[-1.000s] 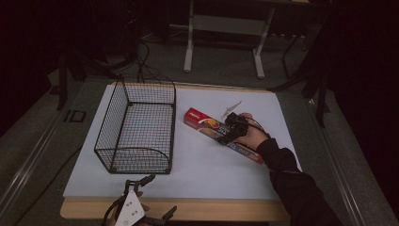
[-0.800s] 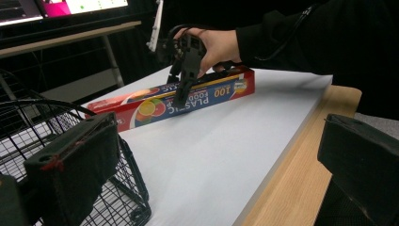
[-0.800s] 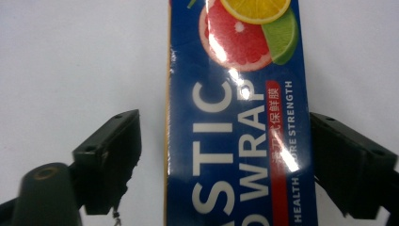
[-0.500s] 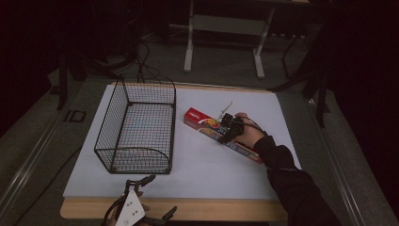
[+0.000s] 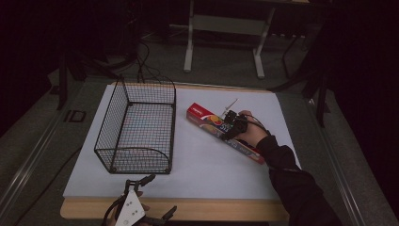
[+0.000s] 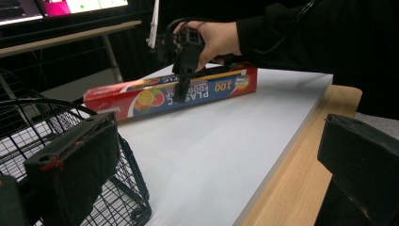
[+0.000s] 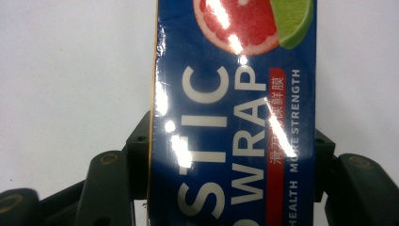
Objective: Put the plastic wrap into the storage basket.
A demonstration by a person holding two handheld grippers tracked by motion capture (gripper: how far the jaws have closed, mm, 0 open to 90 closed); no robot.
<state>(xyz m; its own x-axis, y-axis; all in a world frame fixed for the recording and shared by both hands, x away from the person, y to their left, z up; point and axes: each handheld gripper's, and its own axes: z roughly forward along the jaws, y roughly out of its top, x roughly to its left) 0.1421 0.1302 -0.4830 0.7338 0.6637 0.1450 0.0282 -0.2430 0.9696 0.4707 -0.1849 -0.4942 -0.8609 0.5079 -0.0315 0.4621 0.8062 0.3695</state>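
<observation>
Box of plastic wrap [image 5: 224, 133], pinched in your right tongs [image 5: 229, 126].
The jaws have just been closing on it; your left tongs [image 5: 153, 200] hang spread, near the basket [image 5: 136, 129].

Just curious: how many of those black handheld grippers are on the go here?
2. The right gripper is clamped on the plastic wrap box mid-table; the left gripper sits open at the table's near edge, by the wire basket.

My right gripper [image 5: 229, 126]: jaws have just been closing and now press on both long sides of the plastic wrap box [image 5: 207, 120].
My right hand [image 5: 249, 132]: edged slightly nearer along the box.
</observation>
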